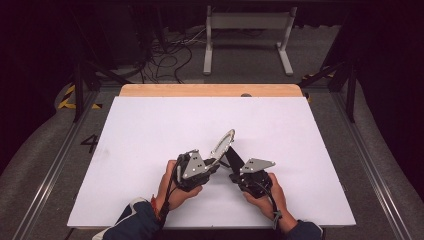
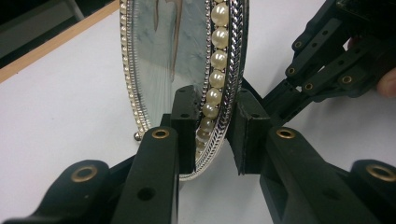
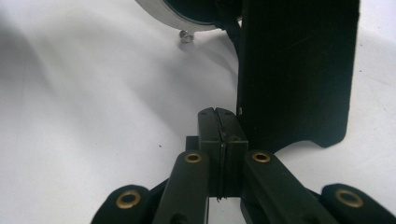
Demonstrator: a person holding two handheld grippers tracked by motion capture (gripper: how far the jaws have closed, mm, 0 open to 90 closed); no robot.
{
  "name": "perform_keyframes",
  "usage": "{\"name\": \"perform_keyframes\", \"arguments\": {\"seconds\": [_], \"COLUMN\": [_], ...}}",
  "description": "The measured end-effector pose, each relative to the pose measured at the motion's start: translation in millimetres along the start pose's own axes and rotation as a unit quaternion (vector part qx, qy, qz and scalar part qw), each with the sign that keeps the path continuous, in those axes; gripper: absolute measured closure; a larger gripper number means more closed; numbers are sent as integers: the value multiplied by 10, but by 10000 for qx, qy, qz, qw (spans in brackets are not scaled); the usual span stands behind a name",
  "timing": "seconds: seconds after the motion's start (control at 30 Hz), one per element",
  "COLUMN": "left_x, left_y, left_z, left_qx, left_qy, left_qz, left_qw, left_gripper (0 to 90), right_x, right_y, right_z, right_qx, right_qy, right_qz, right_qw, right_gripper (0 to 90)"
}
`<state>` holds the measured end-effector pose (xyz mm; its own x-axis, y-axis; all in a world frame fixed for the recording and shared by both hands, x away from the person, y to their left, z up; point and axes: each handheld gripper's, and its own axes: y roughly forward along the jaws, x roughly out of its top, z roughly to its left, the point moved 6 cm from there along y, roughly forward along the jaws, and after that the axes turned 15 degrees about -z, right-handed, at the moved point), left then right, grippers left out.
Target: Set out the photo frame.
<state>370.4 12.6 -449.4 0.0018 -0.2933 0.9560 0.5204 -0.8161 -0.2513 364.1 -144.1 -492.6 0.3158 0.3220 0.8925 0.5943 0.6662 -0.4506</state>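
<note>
- While the left gripper (image 2: 212,135) sits at the bottom rim of the mirror (image 2: 182,51), its two black jaws stand either side of that rim: one pad lies against the glass face, the other stands just off the back edge with a sliver of gap showing.
- Whether the far pad really presses, the left gripper view does not settle; call it jaws narrow around the rim.
- Over on the other side, the right gripper (image 3: 218,140) has its jaws fully together, pad against pad, nothing between them.
- That closed pair points at the mirror's black stand flap (image 3: 294,70), just beside its near edge; touching or not, I can't say.
- Now the mirror itself: oval, with a row of pearls (image 2: 217,60) and a silver braided edge around the glass, tilted up off the worktop (image 1: 150,130).
- A small silver ball foot (image 3: 186,36) under the mirror's frame rests on the white surface.
- From the high view, the mirror (image 1: 223,144) rises between the two grippers, left gripper (image 1: 212,162) at its lower left, right gripper (image 1: 235,172) at its lower right.
- A hand (image 1: 172,187) holds the left gripper below the mirror, and another hand (image 1: 267,195) holds the right one, sleeves coming in from the near edge.
- Beyond the mirror, a strip of bare wood (image 1: 210,90) shows at the worktop's far edge.
</note>
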Motion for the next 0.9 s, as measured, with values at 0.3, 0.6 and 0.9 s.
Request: {"name": "perform_keyframes", "arguments": {"seconds": [0.3, 0.6, 0.9], "left_x": [-143, -314, -306], "left_y": [79, 179, 118], "left_z": [53, 137, 140], "left_qx": [11, -165, -363], "left_qy": [238, 160, 293], "left_qz": [103, 228, 176], "left_qw": [9997, 9995, 9988], "left_gripper": [631, 612, 653], "right_x": [10, 42, -6], "right_y": [-24, -20, 9], "right_z": [-28, 30, -29], "right_qx": [-71, -34, -108], "right_qy": [-3, 7, 45], "right_qz": [-11, -190, -119], "right_qw": [10000, 9998, 9999], "right_gripper": [900, 900, 900]}}
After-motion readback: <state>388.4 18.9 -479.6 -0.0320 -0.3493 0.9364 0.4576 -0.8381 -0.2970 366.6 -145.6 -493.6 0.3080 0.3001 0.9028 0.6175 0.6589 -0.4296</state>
